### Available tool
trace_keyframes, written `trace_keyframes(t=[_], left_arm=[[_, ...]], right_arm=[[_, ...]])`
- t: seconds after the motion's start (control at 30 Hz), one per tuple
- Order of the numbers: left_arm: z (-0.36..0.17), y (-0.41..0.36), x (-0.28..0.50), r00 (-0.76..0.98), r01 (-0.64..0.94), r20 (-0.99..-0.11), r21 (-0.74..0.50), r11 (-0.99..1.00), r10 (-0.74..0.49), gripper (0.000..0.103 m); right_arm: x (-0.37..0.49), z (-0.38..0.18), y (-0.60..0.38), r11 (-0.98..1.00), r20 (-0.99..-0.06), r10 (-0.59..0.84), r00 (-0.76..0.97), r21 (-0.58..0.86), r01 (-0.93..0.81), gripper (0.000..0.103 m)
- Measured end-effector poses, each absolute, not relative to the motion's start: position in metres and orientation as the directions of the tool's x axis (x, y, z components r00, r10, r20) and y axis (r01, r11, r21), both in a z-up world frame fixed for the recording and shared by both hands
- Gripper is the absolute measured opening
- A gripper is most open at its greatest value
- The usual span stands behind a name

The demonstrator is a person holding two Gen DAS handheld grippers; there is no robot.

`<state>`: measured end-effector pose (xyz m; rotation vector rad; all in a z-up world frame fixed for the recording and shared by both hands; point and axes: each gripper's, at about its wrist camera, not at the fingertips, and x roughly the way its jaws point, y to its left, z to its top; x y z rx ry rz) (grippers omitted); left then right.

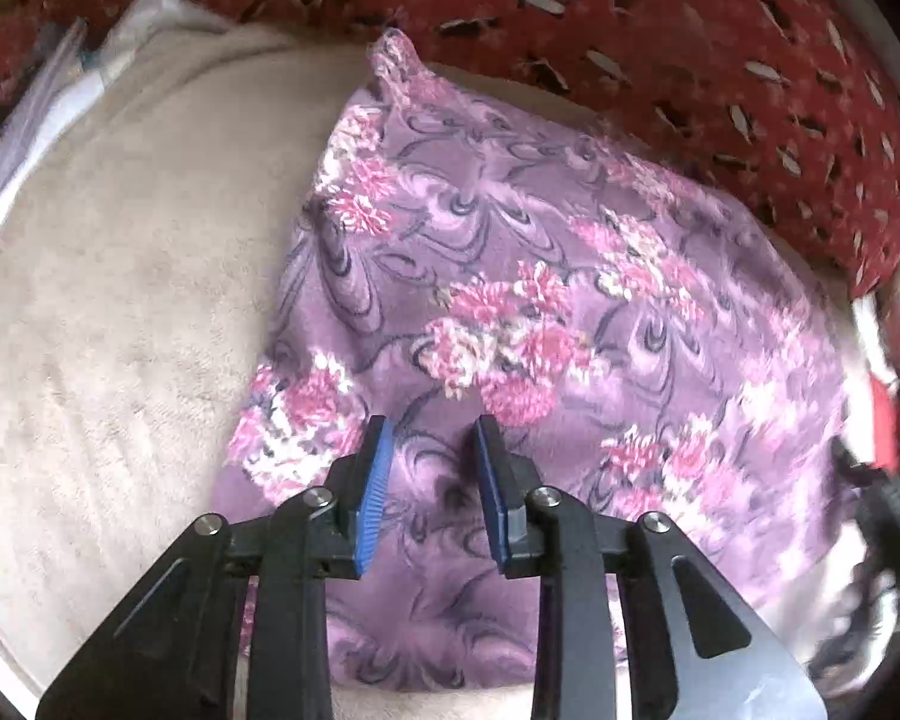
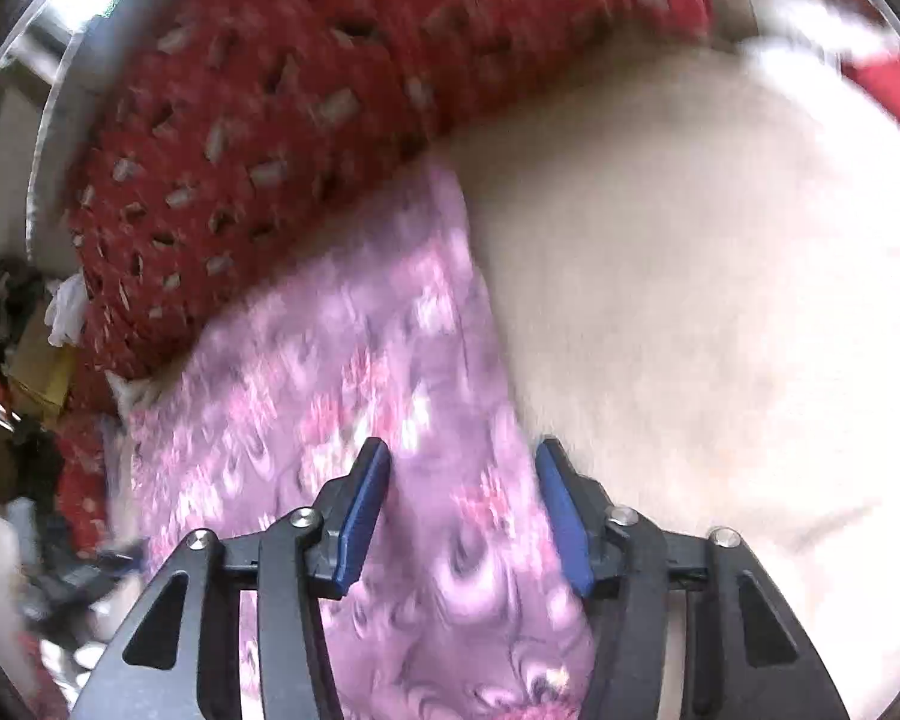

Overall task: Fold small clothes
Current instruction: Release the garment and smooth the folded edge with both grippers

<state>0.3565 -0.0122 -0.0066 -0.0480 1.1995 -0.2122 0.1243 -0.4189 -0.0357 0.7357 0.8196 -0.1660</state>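
A purple cloth with pink flowers point(image 1: 510, 276) lies spread on a cream blanket point(image 1: 120, 300); one corner sticks up at its far end. My left gripper point(image 1: 429, 438) is open and hovers over the cloth's near part, holding nothing. In the right wrist view the same cloth point(image 2: 330, 372) lies blurred on the cream blanket point(image 2: 720, 300). My right gripper point(image 2: 462, 462) is open above the cloth's right edge, with nothing between its blue pads.
A red patterned cushion point(image 1: 630, 18) borders the far side of the cloth and also shows in the right wrist view point(image 2: 306, 90). White and pale folded items point(image 1: 60, 102) lie at the far left. Clutter with a cardboard box point(image 2: 36, 372) sits at the left.
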Motion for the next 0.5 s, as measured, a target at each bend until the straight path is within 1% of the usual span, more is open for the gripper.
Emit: trace_keyframes(t=[0.03, 0.07, 0.1, 0.13, 0.2, 0.23, 0.27, 0.3, 0.37, 0.4, 0.43, 0.47, 0.5], left_arm=[[-0.004, -0.015, 0.353, 0.354, 0.152, -0.919, -0.126, 0.980, -0.173, 0.026], [-0.003, -0.015, 0.351, 0.343, 0.148, -0.923, -0.128, 0.981, -0.173, 0.025], [-0.004, -0.014, 0.350, 0.332, 0.141, -0.927, -0.136, 0.981, -0.177, 0.025], [-0.006, -0.014, 0.349, 0.325, 0.137, -0.930, -0.134, 0.981, -0.173, 0.026], [-0.006, -0.016, 0.345, 0.322, 0.141, -0.934, -0.116, 0.983, -0.156, 0.026], [-0.006, -0.017, 0.342, 0.322, 0.147, -0.935, -0.102, 0.984, -0.145, 0.026], [-0.006, -0.016, 0.337, 0.320, 0.148, -0.937, -0.097, 0.984, -0.140, 0.026], [-0.004, -0.016, 0.331, 0.322, 0.151, -0.936, -0.095, 0.984, -0.139, 0.026], [-0.001, -0.013, 0.315, 0.327, 0.154, -0.936, -0.085, 0.984, -0.132, 0.026], [-0.001, -0.013, 0.311, 0.323, 0.159, -0.937, -0.085, 0.984, -0.133, 0.028], [-0.004, -0.015, 0.311, 0.319, 0.161, -0.939, -0.084, 0.983, -0.133, 0.030], [-0.005, -0.014, 0.306, 0.316, 0.163, -0.940, -0.077, 0.984, -0.126, 0.031], [-0.006, -0.014, 0.302, 0.318, 0.164, -0.940, -0.070, 0.984, -0.120, 0.032]], right_arm=[[0.117, -0.028, -0.419, 0.738, -0.681, 0.129, 0.721, 0.552, 0.389, 0.012], [0.107, -0.020, -0.421, 0.730, -0.647, 0.086, 0.757, 0.559, 0.394, 0.007], [0.103, -0.019, -0.424, 0.722, -0.639, 0.062, 0.767, 0.559, 0.408, 0.005], [0.104, -0.024, -0.426, 0.715, -0.657, 0.068, 0.751, 0.557, 0.423, 0.005], [0.113, -0.049, -0.432, 0.679, -0.738, 0.139, 0.660, 0.557, 0.479, 0.007], [0.108, -0.043, -0.431, 0.670, -0.724, 0.114, 0.680, 0.562, 0.486, 0.008], [0.104, -0.035, -0.429, 0.674, -0.719, 0.089, 0.689, 0.553, 0.490, 0.013], [0.097, -0.022, -0.423, 0.691, -0.711, 0.040, 0.702, 0.527, 0.495, 0.015], [0.085, -0.004, -0.410, 0.724, -0.669, -0.005, 0.743, 0.510, 0.464, 0.015], [0.077, 0.004, -0.401, 0.746, -0.635, -0.012, 0.772, 0.509, 0.430, 0.017], [0.073, 0.006, -0.394, 0.760, -0.627, -0.020, 0.779, 0.496, 0.419, 0.019], [0.072, 0.004, -0.386, 0.776, -0.634, -0.031, 0.772, 0.471, 0.418, 0.027], [0.074, -0.005, -0.378, 0.794, -0.668, -0.031, 0.743, 0.436, 0.425, 0.037]])
